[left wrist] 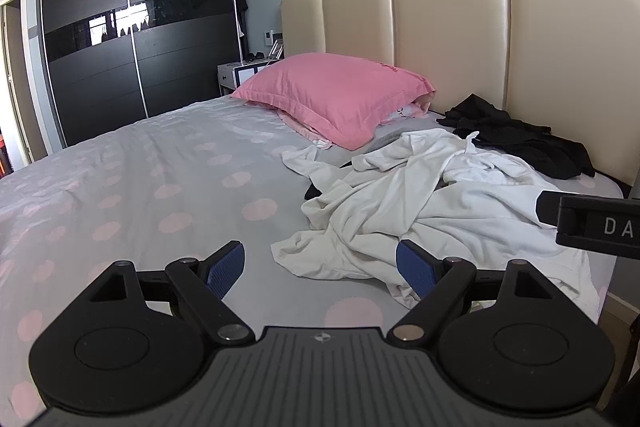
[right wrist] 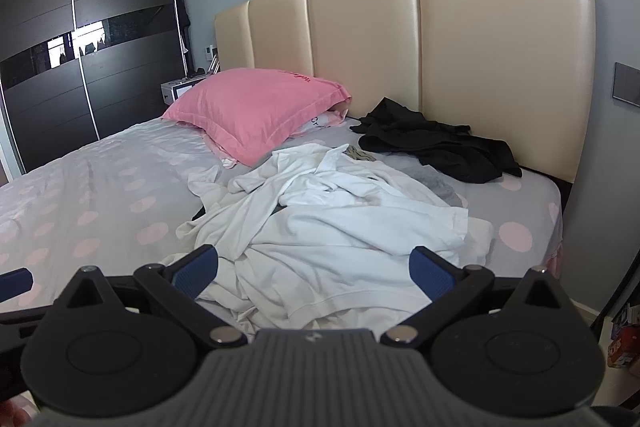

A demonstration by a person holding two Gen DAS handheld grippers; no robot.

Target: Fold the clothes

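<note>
1. Right gripper (right wrist: 314, 273), blue pads spread, empty, over crumpled white cotton garment (right wrist: 340, 223)
2. Left gripper (left wrist: 320, 269), spread, empty, beside garment's left edge
3. Garment: below pink pillow (right wrist: 256, 107); right gripper nearer

Each gripper, the left gripper (left wrist: 320, 269) and the right gripper (right wrist: 314, 273), has black linkage arms on round black discs, silver pivot screws, and blue ribbed pads (left wrist: 226, 273) on the jaws. A grey ridged body carries a small round emblem (left wrist: 321, 337).
</note>
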